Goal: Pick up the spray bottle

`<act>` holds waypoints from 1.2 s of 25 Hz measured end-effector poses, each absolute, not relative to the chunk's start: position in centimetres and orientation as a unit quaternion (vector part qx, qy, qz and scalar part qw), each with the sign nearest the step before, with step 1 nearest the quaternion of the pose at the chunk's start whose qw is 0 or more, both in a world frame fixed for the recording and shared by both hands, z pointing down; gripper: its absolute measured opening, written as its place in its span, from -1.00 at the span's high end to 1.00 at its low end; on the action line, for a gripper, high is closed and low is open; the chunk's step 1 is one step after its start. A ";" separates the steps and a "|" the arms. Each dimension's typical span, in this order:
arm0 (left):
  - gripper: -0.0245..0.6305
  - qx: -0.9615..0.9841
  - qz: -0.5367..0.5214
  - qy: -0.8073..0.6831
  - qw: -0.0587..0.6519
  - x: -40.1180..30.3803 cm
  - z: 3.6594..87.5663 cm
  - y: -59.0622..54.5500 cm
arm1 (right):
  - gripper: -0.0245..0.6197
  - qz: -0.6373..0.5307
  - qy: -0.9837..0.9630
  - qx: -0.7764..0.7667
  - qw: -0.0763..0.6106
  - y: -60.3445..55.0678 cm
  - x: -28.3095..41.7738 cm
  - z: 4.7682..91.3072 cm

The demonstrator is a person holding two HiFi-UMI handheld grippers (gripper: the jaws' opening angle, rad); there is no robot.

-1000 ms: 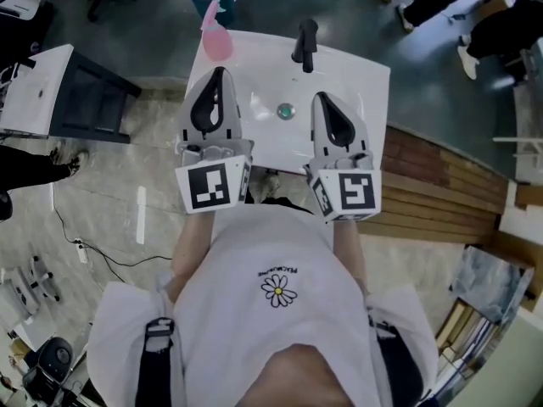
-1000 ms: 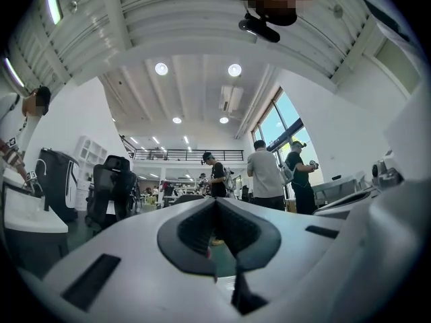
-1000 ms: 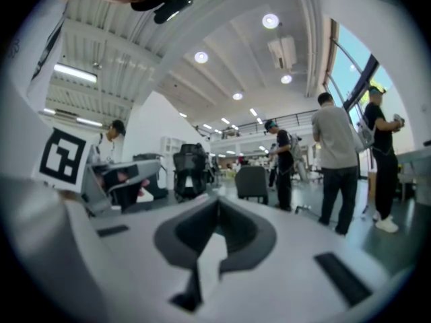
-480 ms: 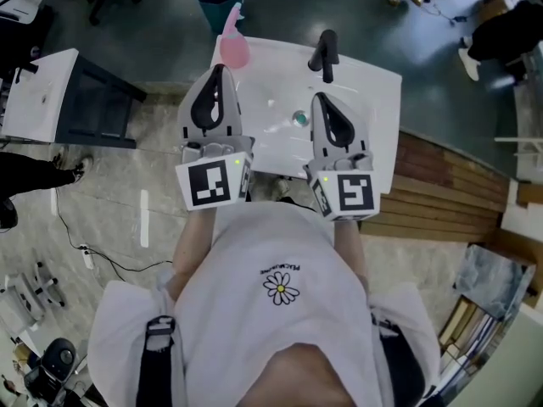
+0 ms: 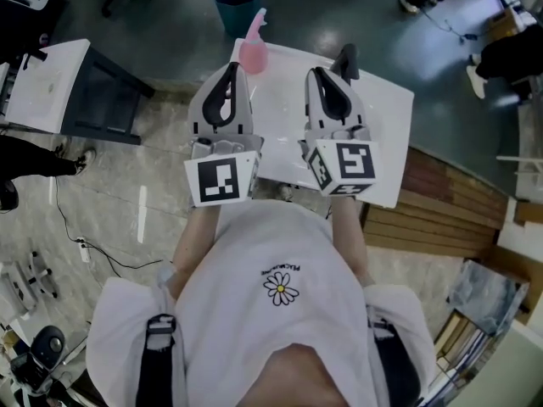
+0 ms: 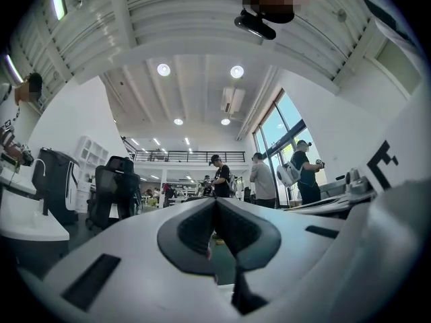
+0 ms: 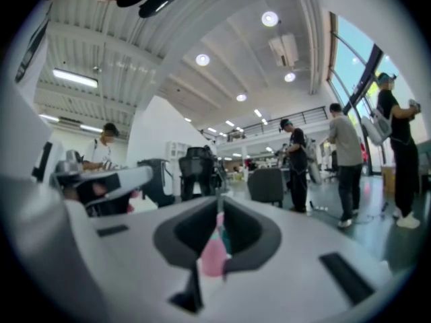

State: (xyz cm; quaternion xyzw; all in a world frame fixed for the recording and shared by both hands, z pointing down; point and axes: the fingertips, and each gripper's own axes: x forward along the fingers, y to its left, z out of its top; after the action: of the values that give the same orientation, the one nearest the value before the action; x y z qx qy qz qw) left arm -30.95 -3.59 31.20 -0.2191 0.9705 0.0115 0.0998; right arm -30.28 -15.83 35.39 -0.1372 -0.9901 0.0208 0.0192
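Reaching toward the bottle is judged to be the step in hand, since nothing has been grasped yet. The pink translucent plastic spray bottle (image 5: 253,49) stands upright at the far left corner of the white desk (image 5: 382,142) (a basin top, with a black faucet (image 5: 346,60) at its far edge) and is touched by neither gripper. The left gripper (image 5: 230,66) is held just on the near side of the bottle, its jaws brought together with nothing between them. The right gripper (image 5: 315,73) is held over the middle of the desk, to the right of the bottle, its jaws likewise closed and empty. In the right gripper view the bottle is seen beyond the tips, not between the pads. Both grippers are carried side by side, roughly level, pointed toward the far side. For the next move, one gripper's jaws would have to be opened wider than the bottle, brought around it and closed before any lift.
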 end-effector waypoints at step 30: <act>0.86 -0.157 0.021 0.987 0.034 -34.7 36.1 2.8 | 0.09 -0.057 -0.940 -0.276 0.190 -7.0 -45.5 48.1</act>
State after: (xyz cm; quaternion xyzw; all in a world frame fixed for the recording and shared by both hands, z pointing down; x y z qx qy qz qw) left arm -34.74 2.76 36.07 -0.1574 0.9868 0.0205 0.0336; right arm -45.55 -6.99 48.11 -0.2759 -0.9404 -0.0573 0.1901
